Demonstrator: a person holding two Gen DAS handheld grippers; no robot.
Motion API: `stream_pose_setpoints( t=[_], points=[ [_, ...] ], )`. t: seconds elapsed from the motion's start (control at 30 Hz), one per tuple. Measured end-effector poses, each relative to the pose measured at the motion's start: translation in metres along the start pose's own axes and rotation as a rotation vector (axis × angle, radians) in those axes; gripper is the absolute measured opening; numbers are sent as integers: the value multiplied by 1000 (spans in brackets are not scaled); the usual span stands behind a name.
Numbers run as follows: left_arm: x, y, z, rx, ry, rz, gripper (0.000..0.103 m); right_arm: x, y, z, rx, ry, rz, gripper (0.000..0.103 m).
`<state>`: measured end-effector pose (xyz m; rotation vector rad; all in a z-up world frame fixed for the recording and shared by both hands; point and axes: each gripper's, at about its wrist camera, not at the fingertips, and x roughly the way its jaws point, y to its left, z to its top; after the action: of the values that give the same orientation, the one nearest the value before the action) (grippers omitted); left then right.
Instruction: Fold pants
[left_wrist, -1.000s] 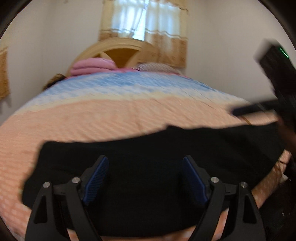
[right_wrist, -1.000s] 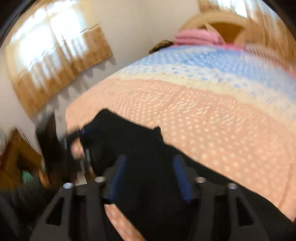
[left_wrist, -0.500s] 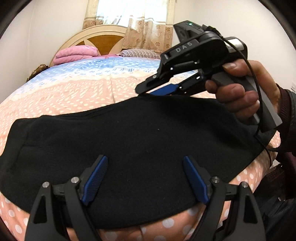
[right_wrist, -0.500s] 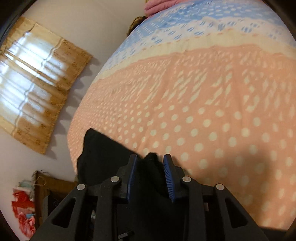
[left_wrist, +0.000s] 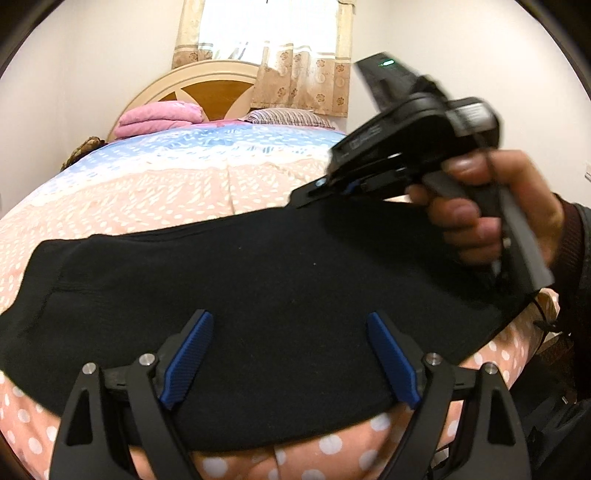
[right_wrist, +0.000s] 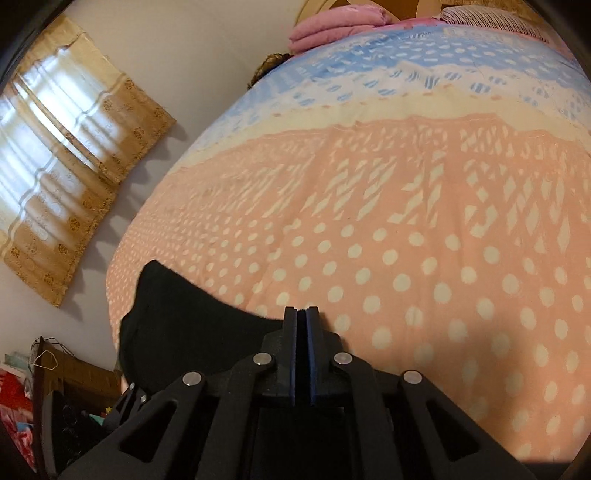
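Black pants (left_wrist: 258, 277) lie flat across the near edge of the bed (left_wrist: 147, 192), spread left to right. My left gripper (left_wrist: 289, 315) hovers open over their near part, its blue pads wide apart and nothing pinched between them. A hand (left_wrist: 480, 221) holds my right gripper (left_wrist: 306, 192) at the pants' far edge. In the right wrist view the right gripper (right_wrist: 302, 310) is closing: its pads are almost together, with a thin fold of the black pants (right_wrist: 177, 317) caught between them.
The bedspread is peach with white dots near me and blue farther back (right_wrist: 406, 258). A folded pink blanket (left_wrist: 159, 118) and a striped pillow (left_wrist: 288, 117) lie by the wooden headboard (left_wrist: 207, 85). Wooden furniture and clutter (right_wrist: 74, 369) stand beside the bed.
The right gripper came in over the pants from the right and its jaws closed from half open onto the far edge. The left gripper stayed open, almost in place.
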<state>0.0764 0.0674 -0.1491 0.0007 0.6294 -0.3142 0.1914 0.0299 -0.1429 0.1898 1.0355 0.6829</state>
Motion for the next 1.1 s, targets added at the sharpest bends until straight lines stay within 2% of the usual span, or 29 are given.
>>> stream_pose_setpoints(
  t=[0.07, 0.1, 0.2, 0.3, 0.43, 0.53, 0.6, 0.67, 0.77, 0.9, 0.97, 1.1],
  points=[
    [-4, -2, 1, 6, -10, -6, 89, -29, 0, -10, -36, -45, -6, 46],
    [-6, -5, 3, 11, -18, -8, 89, -48, -3, -18, -46, -61, 1, 50],
    [-16, -23, 10, 51, -57, -35, 89, -107, -21, -45, -47, -111, -16, 50],
    [-18, -43, 13, 106, -60, -86, 89, -171, -45, -79, -52, -168, -77, 50],
    [-12, -72, 14, 193, -39, -160, 89, -251, -89, -130, 20, -252, -216, 50],
    [-5, -96, 15, 258, -23, -203, 89, -310, -123, -164, 107, -342, -360, 50],
    [3, -107, 22, 293, -6, -232, 89, -346, -144, -182, 177, -409, -405, 50],
    [10, -119, 26, 298, 12, -249, 89, -384, -167, -198, 251, -492, -452, 50],
    [12, -121, 23, 265, 52, -263, 89, -427, -194, -215, 331, -592, -574, 50],
    [15, -131, 19, 250, 59, -266, 89, -463, -236, -222, 440, -630, -568, 50],
    [19, -133, 18, 271, 62, -257, 89, -467, -252, -218, 462, -605, -576, 50],
    [21, -135, 16, 287, 66, -234, 89, -458, -281, -212, 515, -553, -515, 50]
  ],
)
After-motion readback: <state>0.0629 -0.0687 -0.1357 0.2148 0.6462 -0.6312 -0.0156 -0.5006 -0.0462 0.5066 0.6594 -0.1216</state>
